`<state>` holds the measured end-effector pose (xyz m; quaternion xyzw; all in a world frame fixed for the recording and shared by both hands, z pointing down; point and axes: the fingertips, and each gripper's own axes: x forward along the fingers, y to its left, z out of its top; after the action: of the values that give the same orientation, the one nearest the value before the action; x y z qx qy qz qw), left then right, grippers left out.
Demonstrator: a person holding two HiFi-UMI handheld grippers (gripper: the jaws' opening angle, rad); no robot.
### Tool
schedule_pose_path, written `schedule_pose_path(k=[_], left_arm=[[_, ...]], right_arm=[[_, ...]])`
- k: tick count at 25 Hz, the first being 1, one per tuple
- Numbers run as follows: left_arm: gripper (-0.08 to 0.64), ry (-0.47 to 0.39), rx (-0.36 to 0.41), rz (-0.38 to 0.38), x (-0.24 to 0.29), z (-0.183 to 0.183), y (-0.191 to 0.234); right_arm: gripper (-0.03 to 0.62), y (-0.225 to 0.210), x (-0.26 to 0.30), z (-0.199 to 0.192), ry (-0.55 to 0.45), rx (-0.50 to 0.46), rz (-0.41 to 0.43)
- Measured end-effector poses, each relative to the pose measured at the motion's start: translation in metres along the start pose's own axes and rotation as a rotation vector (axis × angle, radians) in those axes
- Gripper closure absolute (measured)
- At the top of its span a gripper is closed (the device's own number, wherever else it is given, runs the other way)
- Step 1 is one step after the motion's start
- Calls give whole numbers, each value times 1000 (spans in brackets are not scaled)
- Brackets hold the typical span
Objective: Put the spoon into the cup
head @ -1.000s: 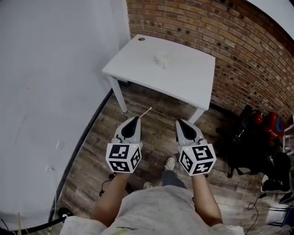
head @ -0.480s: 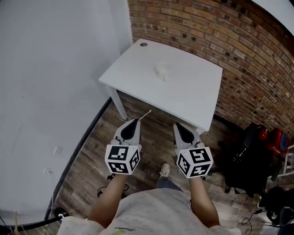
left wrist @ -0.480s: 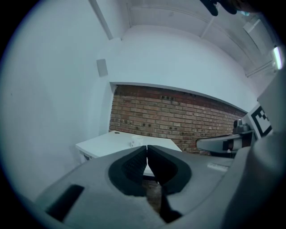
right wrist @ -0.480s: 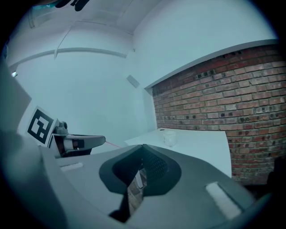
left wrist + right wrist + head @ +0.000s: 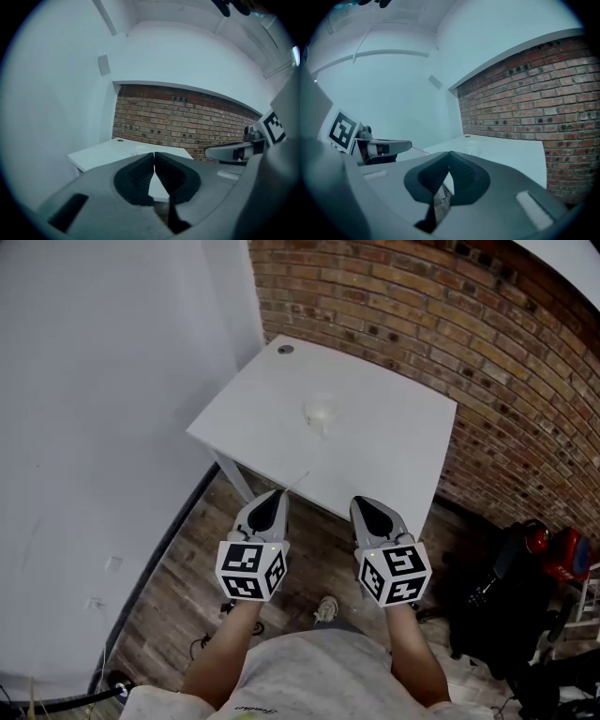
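Note:
A small translucent cup (image 5: 322, 413) stands near the middle of the white table (image 5: 394, 446); it also shows as a pale cup (image 5: 472, 146) in the right gripper view. My left gripper (image 5: 278, 493) is shut on a thin white spoon (image 5: 295, 482), whose free end pokes forward over the table's near edge. From the right gripper view the spoon (image 5: 421, 150) shows as a thin line past the left gripper (image 5: 410, 145). My right gripper (image 5: 361, 502) is held alongside, jaws together with nothing in them. Both are short of the cup, over the floor.
A brick wall (image 5: 487, 324) runs behind the table and a plain white wall (image 5: 112, 381) along its left side. Black and red bags (image 5: 516, 587) lie on the wooden floor at the right. A cable hole (image 5: 285, 349) marks the table's far corner.
The person has walked toward the table, so it sits nearer and lower in the head view. Both grippers came forward with it, still side by side; the spoon stays in the left one.

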<state>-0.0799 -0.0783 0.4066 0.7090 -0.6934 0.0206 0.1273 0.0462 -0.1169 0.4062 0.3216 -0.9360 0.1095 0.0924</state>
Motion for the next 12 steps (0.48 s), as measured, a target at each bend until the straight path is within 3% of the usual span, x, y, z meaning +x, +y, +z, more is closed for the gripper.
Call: schedule_pose_path(k=[12], left_arm=[[555,-3,-6,52,57,22,3]], right_arm=[[586,-38,44,17,7,-2,79]])
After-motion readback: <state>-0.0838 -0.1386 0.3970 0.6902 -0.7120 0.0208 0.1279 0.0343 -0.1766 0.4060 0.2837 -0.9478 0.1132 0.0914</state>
